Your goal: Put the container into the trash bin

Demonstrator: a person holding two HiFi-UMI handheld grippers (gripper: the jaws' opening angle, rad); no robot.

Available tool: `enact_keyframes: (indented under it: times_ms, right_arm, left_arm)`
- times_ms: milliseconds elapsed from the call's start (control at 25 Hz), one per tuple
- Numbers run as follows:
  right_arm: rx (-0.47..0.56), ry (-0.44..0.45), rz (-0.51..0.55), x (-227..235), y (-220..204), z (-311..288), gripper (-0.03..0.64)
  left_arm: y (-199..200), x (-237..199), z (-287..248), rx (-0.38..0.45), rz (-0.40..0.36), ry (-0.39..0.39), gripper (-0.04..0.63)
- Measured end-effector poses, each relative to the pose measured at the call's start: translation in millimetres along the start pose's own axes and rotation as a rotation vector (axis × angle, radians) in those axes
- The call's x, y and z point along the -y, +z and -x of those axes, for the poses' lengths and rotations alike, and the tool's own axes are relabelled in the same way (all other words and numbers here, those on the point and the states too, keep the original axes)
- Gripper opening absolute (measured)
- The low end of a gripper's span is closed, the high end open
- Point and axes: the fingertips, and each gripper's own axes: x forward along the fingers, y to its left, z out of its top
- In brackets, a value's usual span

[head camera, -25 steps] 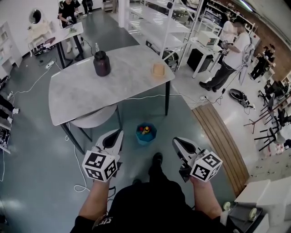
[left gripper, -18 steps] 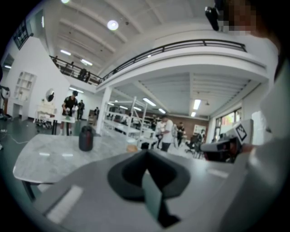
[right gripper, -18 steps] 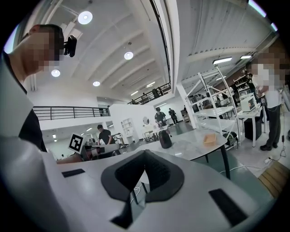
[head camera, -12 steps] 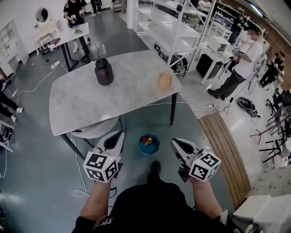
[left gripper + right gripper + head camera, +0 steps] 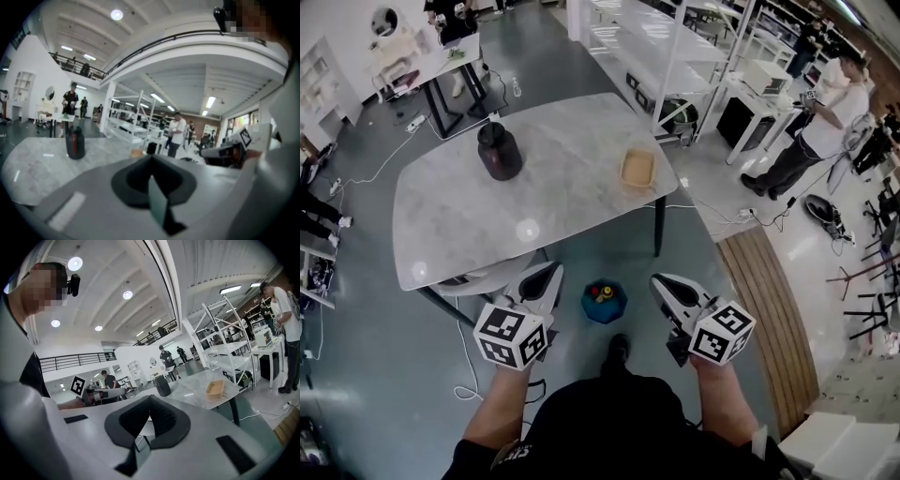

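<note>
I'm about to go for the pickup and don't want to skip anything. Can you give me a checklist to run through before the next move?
1. Left gripper empty: ok, jaws together on nothing.
2. Right gripper empty: ok, jaws together on nothing.
3. Jaws ready to grasp: not ok, both shut.
4. Container near a gripper: not ok; the tan container and the dark jar stand on the table, apart from both grippers.
5. Which one is meant: cannot tell.
6. Trash bin open: ok, on the floor by the table, a few items inside.
</note>
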Motion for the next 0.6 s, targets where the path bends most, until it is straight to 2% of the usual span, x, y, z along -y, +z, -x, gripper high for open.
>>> enact_keyframes:
  times_ms: [120, 320, 600]
  right_arm:
    - [-0.002, 0.006, -0.023, 24, 6, 1, -0.006]
    - [-0.02, 0.001, -0.019, 59, 20, 5, -0.006]
    - [-0.044, -0.017, -0.001, 72, 28, -14, -0.006]
  left_arm:
    - [13, 3, -19, -0.007, -0.005, 0.005, 0.009]
    - [37, 4, -43, 0.027, -0.024, 0.023, 0.009]
    - [32, -20, -56, 0.009, 0.014, 0.032, 0.009]
